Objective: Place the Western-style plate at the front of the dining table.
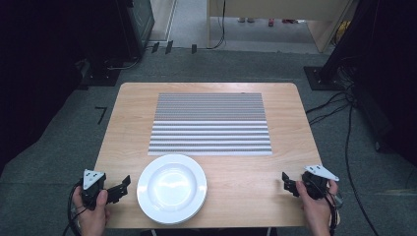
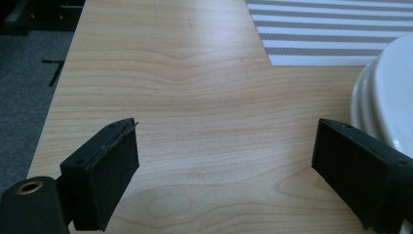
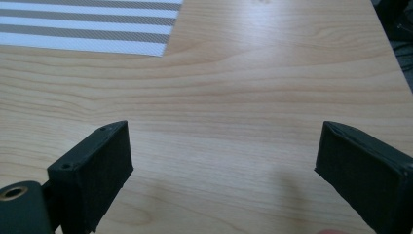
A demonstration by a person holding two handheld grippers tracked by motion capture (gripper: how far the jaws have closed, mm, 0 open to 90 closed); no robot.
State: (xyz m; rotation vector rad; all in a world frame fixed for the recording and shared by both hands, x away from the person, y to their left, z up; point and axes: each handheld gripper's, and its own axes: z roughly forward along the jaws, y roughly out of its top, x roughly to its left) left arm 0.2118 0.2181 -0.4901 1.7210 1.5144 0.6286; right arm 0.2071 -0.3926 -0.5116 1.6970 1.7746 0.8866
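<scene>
Both grippers' fingers (image 2: 104, 180) gape empty (no readable writing) beside stacked white plates (image 1: 171, 188).

In the left gripper view, the stack of white plates (image 2: 389, 92) was cut off by the right edge, so how many plates it held could not be told. The striped mat (image 2: 331, 29) ran off the top. In the high view, the person's forearms left the bottom edge.

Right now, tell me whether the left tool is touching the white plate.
Apart. The high view shows bare table between the left tool and the plate; its jaws stand open with nothing between them.
</scene>
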